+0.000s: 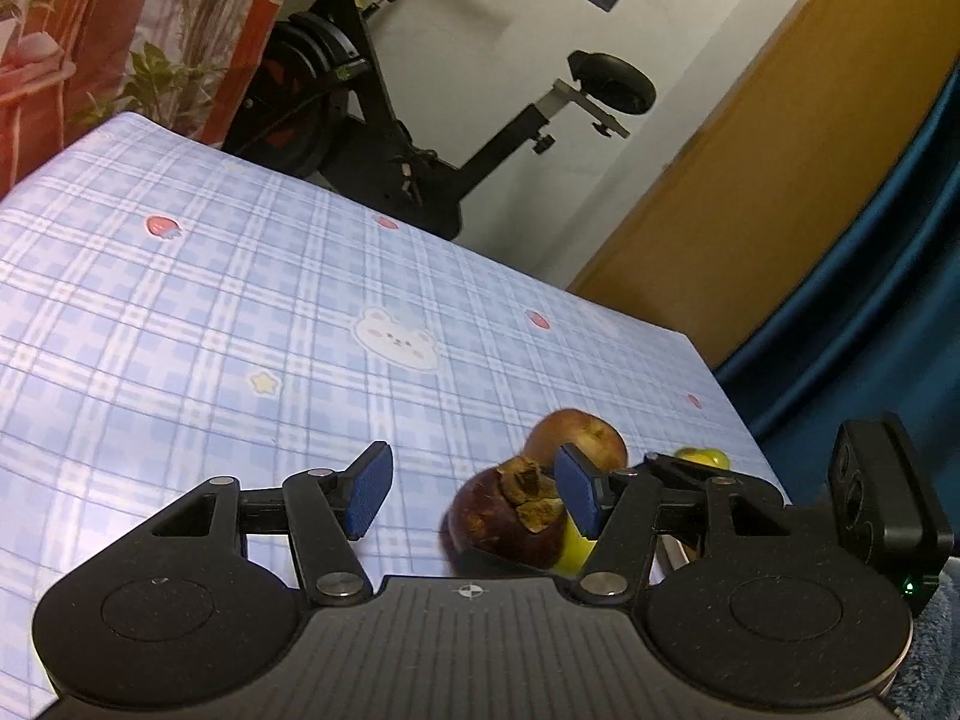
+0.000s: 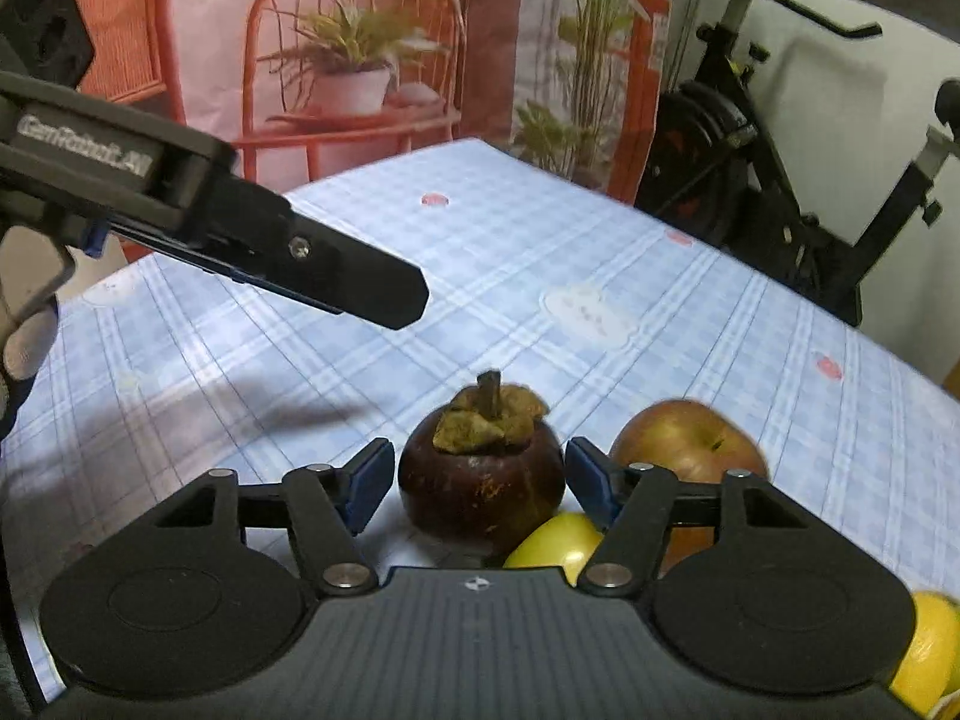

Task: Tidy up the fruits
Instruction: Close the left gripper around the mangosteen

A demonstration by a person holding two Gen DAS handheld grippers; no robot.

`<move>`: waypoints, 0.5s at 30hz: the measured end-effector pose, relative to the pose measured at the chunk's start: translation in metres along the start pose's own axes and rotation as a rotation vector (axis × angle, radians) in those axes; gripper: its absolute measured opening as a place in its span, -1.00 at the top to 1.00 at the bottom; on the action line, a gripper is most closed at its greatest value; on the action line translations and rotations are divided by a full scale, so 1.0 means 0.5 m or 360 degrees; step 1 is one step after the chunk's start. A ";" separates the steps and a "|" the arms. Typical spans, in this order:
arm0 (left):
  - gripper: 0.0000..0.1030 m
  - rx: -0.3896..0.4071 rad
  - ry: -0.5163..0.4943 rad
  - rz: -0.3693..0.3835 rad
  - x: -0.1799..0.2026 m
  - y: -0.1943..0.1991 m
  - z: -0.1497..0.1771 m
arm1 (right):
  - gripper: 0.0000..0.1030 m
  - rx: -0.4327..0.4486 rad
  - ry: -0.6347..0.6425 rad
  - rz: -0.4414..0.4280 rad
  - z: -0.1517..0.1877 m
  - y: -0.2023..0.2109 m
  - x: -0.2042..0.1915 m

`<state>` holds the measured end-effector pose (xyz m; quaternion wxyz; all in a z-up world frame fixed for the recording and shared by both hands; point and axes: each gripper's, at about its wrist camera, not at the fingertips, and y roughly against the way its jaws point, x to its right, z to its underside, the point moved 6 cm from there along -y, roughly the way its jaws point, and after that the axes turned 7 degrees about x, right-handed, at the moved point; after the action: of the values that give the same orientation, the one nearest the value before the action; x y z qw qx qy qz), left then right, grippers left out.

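We see the left claw (image 1: 471,495) spread wide, its blue pads gripping nothing; the dark purple round mangosteen with a dry brown cap (image 1: 510,516) sits just beside its right pad (image 1: 579,495) on the desk covered in blue plaid cloth (image 1: 240,312). Behind it lies the reddish-brown apple (image 1: 576,429), near the desk's right edge. From the right wrist view, our right claw (image 2: 474,483) is also released, and the mangosteen (image 2: 480,480) stands upright between its pads without clearly touching either. A yellow round fruit (image 2: 555,540) lies just beside it, and the apple (image 2: 684,435) is beyond the right pad. Another yellow fruit (image 2: 927,648) lies further right.
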<state>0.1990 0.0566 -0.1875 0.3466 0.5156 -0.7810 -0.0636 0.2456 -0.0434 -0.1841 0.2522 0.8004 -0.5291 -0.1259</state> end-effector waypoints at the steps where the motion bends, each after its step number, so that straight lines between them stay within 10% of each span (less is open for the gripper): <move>1: -0.27 -0.0010 -0.0005 0.0018 0.003 -0.002 0.004 | -0.28 0.0011 -0.0003 0.0005 0.002 0.003 -0.001; 15: -0.34 -0.0162 -0.0226 0.0021 0.042 -0.052 0.065 | -0.22 0.0070 0.0006 -0.0068 0.011 0.014 -0.044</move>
<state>0.1944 0.0183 -0.2137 0.3166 0.4864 -0.8027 -0.1371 0.2286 -0.0273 -0.1862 0.2329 0.8169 -0.5142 -0.1181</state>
